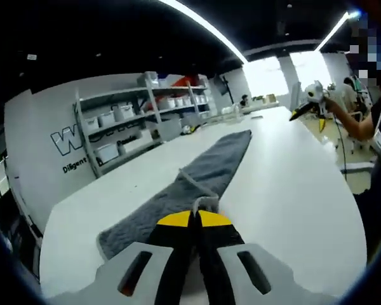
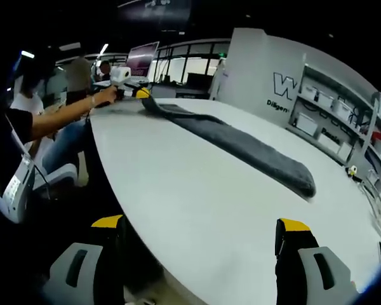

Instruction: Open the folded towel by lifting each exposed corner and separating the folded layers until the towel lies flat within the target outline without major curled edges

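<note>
Lying stretched along table (image 1: 292, 190): grey towel (image 1: 197, 181), left gripper (image 1: 195, 219) pinching edge.

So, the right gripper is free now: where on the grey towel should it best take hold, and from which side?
Probably the far corner of the grey towel, near the rounded end. The towel lies as one long narrow strip on the white table, and the left gripper is shut on the other end. The right gripper is open; come low from the table edge, fingers pinching the top layer.

Grey towel (image 1: 203, 171), white table (image 1: 292, 197)
</note>
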